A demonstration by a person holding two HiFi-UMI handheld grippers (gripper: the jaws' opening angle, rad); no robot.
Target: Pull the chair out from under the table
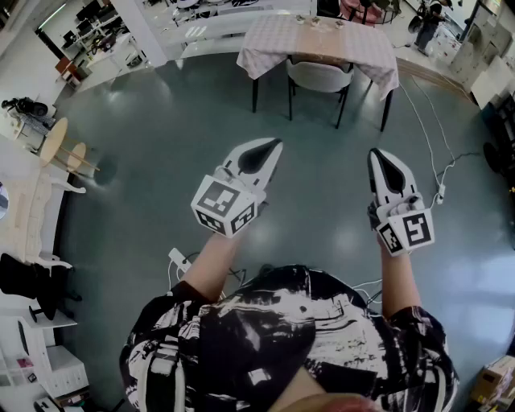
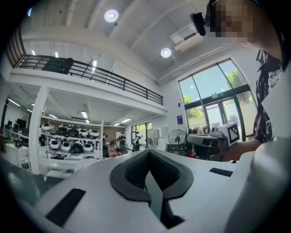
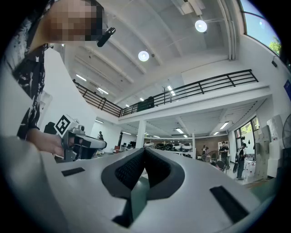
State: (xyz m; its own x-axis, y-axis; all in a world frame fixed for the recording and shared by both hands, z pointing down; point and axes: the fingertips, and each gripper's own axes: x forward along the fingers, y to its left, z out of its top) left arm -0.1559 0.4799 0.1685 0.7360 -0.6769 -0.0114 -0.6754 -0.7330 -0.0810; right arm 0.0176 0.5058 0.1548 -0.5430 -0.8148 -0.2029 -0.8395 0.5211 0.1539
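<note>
Both white grippers, left (image 1: 261, 154) and right (image 1: 385, 165), are closed and empty, well short of the grey chair (image 1: 319, 78) under the checked-cloth table (image 1: 265, 39); unopened jaws would likely bump it.

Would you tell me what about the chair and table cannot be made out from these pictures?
- Chair, head view: its seat and far legs are hidden under the table.
- Things on the table, head view: too small to name.
- Left gripper view: the shut left tongs fill the lower half, and no chair can be picked out.
- Right gripper view: the same, behind the shut right tongs.
</note>
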